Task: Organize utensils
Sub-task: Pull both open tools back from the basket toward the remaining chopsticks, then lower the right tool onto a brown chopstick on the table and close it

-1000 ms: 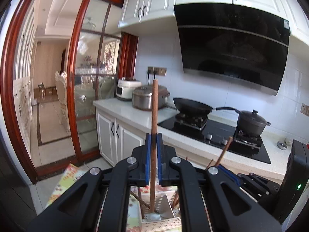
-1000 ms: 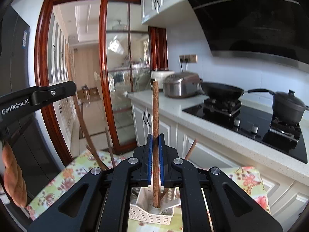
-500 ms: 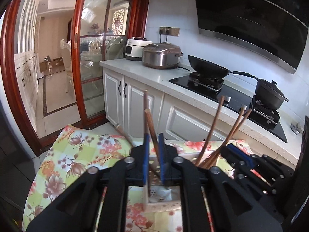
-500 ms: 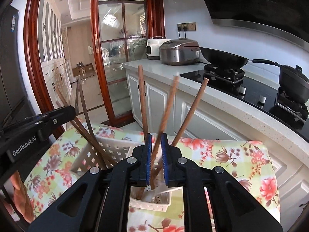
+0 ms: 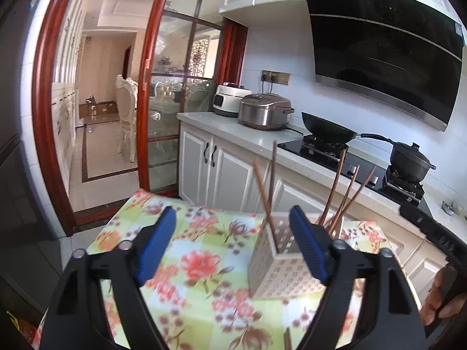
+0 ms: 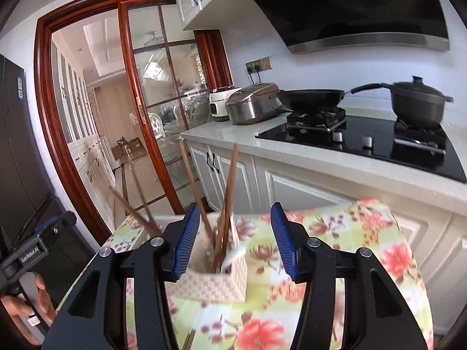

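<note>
left gripper (image 5: 233, 245): jaws spread wide, just opening, nothing between | chopsticks (image 5: 264, 189) stand in white basket (image 5: 280, 265) (on flowered cloth (image 5: 198, 262)) | right gripper (image 6: 232, 242): jaws apart, just opening, gripping nothing

wooden chopsticks (image 5: 264, 192), perforated plastic holder (image 5: 280, 274), glossy floral tablecloth (image 5: 201, 265)

both wrist views face the stove (image 5: 327, 145) – sharing the holder (image 6: 216, 280).
</note>
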### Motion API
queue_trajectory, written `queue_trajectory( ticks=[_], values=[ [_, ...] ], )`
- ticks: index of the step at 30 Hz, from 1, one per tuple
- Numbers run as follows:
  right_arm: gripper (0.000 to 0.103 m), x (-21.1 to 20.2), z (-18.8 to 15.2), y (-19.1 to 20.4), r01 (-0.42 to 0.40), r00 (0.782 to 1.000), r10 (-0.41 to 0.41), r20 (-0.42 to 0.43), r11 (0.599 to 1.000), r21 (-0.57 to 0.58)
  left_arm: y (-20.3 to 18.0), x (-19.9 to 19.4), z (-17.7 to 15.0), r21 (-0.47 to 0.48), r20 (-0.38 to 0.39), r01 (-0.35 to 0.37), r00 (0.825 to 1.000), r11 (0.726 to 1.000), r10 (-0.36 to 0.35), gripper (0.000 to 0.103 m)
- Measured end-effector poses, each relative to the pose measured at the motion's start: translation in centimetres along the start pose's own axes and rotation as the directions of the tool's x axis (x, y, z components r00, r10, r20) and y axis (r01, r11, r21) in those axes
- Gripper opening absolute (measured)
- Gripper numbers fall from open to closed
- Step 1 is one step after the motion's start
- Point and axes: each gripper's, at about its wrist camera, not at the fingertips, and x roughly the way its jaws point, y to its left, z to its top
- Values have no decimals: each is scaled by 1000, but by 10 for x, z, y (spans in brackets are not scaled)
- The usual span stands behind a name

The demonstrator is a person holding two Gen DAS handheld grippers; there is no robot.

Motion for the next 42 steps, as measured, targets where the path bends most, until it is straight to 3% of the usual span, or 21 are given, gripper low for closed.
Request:
queue_trajectory(
  ticks=[2,11,15,21,25,31,36,42],
  values=[
    [49,-13,-10,-1,3,1000,-3,3,1000,14,7,-14,-15,-5,1,-1,1000,1000,1,89],
    [49,-49,-67,12,-6,1000,7,-19,999,43,30,-59,-84,25,-43,-33,998,999,34,96],
    [49,-50,-98,24,-1,998,4,-70,999,32,45,-66,-111,-17,-88,-37,995,999,35,97],
    [49,-34,-146,40,17,982,-18,-186,1000,-7,43,-64,-149,13,-147,-19,989,1000,21,97],
    [36,-25,-169,51,6,969,-17,-245,999,-45,36,-63,-173,40,-183,-3,983,999,10,97],
    [16,-7,-187,68,-17,940,-15,-340,996,-90,25,-59,-184,92,-208,-9,978,996,28,97],
    [11,5,-197,75,-30,922,-1,-388,997,-75,21,-65,-184,122,-173,-23,984,992,45,97],
    [11,13,-200,84,-29,914,-6,-406,996,-80,22,-68,-182,139,-141,-46,988,989,65,97]
  ],
)
